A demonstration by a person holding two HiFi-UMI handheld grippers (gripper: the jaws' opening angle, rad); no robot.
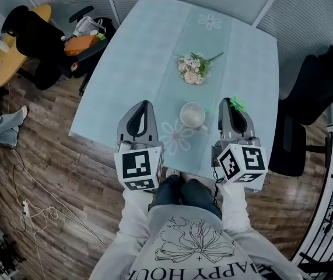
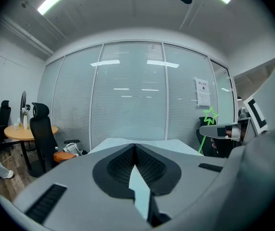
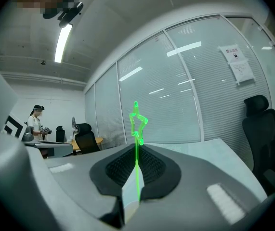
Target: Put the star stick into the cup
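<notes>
Head view: pale blue-green tablecloth with printed flowers (image 1: 137, 57) covers the table. A white ceramic cup (image 1: 193, 115) stands on it near the front edge, between the two grippers. Behind the cup lies a small bouquet of cream and pink flowers (image 1: 192, 70). The left gripper (image 1: 142, 106) hangs at the cup's left with its jaws drawn together. The right gripper (image 1: 232, 104) is at the cup's right, and a translucent green star stick (image 1: 237, 104) shows at its tips, near the cup but apart from it. A black office chair (image 1: 315, 89) stands off the table's right side, and a round wooden table (image 1: 6, 60) stands off the far left.

Left gripper view: the two ribbed black pads (image 2: 149, 165) meet at their tips with nothing between them. Off to the right, the star stick stands up with the star on top, pinched in the right gripper, in front of a glass wall with closed blinds (image 2: 127, 105).

Right gripper view: the jaws stand narrow, pressed onto the thin stem of the star stick. The stem rises upright between the pads, and the star sits just above the tips.
</notes>
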